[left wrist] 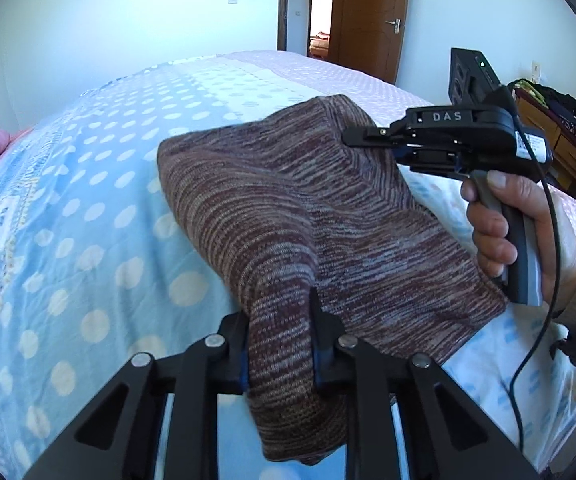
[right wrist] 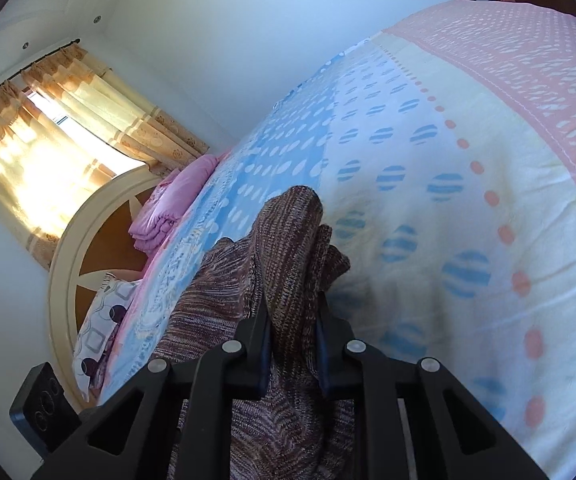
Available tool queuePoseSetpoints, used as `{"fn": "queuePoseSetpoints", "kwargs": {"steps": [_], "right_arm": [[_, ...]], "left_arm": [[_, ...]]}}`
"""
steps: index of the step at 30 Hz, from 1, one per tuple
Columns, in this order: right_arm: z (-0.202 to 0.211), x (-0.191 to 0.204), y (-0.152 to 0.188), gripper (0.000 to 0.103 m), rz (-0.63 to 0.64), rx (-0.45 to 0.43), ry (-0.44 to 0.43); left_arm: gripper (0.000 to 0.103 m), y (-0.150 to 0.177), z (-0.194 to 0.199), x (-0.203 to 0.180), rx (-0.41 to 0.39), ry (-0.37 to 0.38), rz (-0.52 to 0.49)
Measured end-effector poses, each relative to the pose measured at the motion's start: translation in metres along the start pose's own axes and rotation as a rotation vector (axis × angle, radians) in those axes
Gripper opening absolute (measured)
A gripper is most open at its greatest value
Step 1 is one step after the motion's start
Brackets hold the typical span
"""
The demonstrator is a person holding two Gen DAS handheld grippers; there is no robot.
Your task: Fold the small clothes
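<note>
A brown and maroon striped knit garment is lifted off the bed. My left gripper is shut on a bunched edge of it at the bottom of the left wrist view. In that view my right gripper, held by a hand, pinches the garment's far right corner. The right wrist view shows the same knit garment bunched upward between the right gripper's closed fingers. Cloth hangs between the two grips, off the bedsheet.
The bed carries a blue, cream and pink dotted sheet. Pink folded bedding and a patterned pillow lie by the round headboard. A wooden door stands beyond the bed. A cluttered dresser stands at right.
</note>
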State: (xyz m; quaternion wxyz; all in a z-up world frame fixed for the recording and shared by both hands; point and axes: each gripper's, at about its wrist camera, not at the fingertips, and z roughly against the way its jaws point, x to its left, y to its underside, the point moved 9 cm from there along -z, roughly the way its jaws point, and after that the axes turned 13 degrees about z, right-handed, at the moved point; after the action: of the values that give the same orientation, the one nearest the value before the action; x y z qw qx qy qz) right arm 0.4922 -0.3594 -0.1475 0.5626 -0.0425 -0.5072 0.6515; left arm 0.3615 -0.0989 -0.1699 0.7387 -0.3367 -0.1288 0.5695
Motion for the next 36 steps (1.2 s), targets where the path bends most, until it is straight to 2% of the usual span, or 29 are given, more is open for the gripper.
{"fn": "queuePoseSetpoints", "kwargs": {"steps": [3,11,21,36], "right_arm": [[0.000,0.018,0.005,0.018,-0.015,-0.002,-0.037],[-0.018,0.082,0.025,0.018,0.039,0.031,-0.108],[-0.058,0.167,0.045,0.017,0.074,0.071,-0.225],[-0.133,0.280,0.062,0.017,0.138,0.149,-0.350]], "left_arm": [[0.022,0.003,0.019,0.005,-0.012,-0.007,-0.010],[0.021,0.021,0.064,0.026,-0.027,-0.060,-0.003],[0.021,0.052,0.115,0.080,-0.071,-0.134,0.062],[0.021,0.049,0.130,0.100,-0.135,-0.243,0.149]]}}
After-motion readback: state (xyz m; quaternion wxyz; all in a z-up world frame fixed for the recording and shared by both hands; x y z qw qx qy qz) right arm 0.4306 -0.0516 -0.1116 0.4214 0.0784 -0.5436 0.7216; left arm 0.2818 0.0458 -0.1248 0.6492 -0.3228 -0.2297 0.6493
